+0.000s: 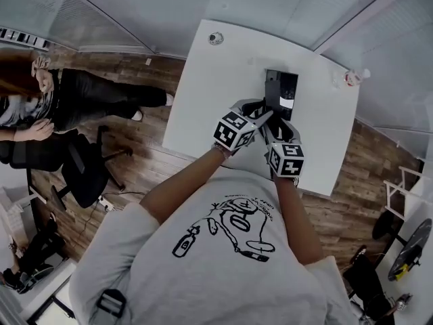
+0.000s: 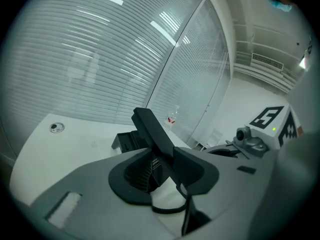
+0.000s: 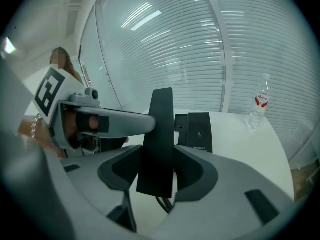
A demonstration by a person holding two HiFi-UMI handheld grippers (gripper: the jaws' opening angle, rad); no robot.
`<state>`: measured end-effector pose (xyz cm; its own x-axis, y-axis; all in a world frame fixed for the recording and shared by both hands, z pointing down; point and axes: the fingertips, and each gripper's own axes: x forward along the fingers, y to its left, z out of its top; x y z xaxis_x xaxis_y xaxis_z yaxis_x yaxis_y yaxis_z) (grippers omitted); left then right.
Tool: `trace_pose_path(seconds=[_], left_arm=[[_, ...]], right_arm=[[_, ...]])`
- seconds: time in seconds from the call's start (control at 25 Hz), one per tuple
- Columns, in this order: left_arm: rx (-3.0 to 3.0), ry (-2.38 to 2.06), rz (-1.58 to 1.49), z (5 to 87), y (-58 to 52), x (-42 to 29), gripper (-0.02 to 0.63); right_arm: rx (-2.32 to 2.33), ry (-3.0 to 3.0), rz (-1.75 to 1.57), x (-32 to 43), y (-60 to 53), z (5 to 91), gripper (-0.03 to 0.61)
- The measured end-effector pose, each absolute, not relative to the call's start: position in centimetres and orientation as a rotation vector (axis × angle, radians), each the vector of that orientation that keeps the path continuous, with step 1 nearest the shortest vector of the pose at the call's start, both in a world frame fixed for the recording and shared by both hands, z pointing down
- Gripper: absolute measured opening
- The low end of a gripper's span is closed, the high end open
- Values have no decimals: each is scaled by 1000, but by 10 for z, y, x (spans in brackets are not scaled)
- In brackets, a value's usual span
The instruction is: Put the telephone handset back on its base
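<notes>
**Both grippers at the handset, short of the base**

Your arms reach forward over the table (image 1: 203,93). Your right gripper (image 3: 157,173) clamps the handset (image 3: 159,124) upright. It slants between your left gripper (image 2: 162,170) jaws, pinch unclear. The base (image 3: 199,129) sits just beyond.

Slim black handset (image 3: 159,139), upright, in the air near its black base (image 3: 199,131).

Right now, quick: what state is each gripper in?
Left gripper: jaws closed on the handset.
Right gripper: jaws closed on the same handset.
</notes>
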<state>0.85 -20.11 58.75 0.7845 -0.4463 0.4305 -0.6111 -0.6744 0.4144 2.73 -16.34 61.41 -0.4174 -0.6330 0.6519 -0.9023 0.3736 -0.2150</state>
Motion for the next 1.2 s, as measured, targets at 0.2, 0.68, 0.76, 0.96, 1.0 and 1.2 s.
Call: trace_pose_path(seconds=[0.2,0.68,0.76,0.96,1.0,1.2], left_arm=[[2404,-757,443,612,-214,16,129],[2362,-723,529,649,-232,31,126],[2352,-728,541,655,-236,30,126],[2329,-738,556,668,-243,24,126],[2329,-737,559,670,-245,24,126],[2319,-730,574,677,-253,28,124]], right_arm=[[1349,-2132,855,33,-174,637,187],[1365,-2055,989,44,-190,670,187],[1360,-2044,1008,43,-193,676,187],[1350,-2027,1031,37,-201,688,187],[1350,-2024,1031,36,-202,690,187],[1362,-2002,1021,40,-210,696,187]])
